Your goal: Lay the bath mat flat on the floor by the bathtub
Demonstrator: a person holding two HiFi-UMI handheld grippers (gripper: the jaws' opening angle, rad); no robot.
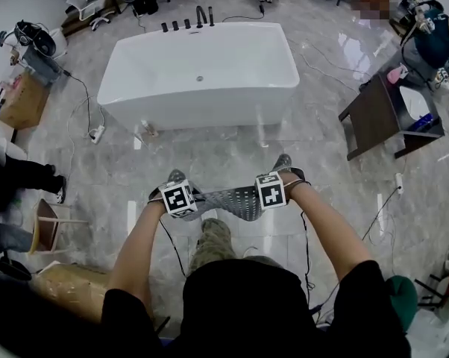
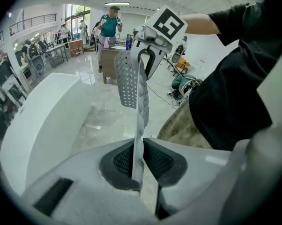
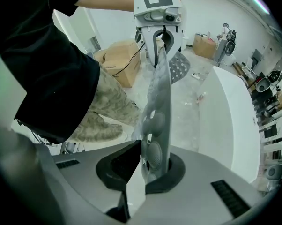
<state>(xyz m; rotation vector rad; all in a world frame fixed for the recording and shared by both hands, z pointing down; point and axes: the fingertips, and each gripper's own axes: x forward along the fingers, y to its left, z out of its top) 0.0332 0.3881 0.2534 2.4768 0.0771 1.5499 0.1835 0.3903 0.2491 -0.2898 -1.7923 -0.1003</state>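
A grey perforated bath mat (image 1: 232, 201) hangs stretched between my two grippers, above the marble floor in front of the white bathtub (image 1: 202, 73). My left gripper (image 1: 181, 199) is shut on the mat's left edge; in the left gripper view the mat (image 2: 134, 93) runs edge-on from the jaws toward the other gripper. My right gripper (image 1: 270, 190) is shut on the right edge; in the right gripper view the mat (image 3: 157, 111), with round suction cups, stands between the pads. The bathtub (image 2: 33, 125) shows at that view's left and at the right (image 3: 234, 121) in the right gripper view.
A dark side table (image 1: 381, 118) stands right of the tub. Cables (image 1: 86, 107) trail on the floor left of the tub, and more at the right. Cardboard boxes (image 1: 23, 99) sit at the left. A person (image 1: 23, 177) stands at the left edge.
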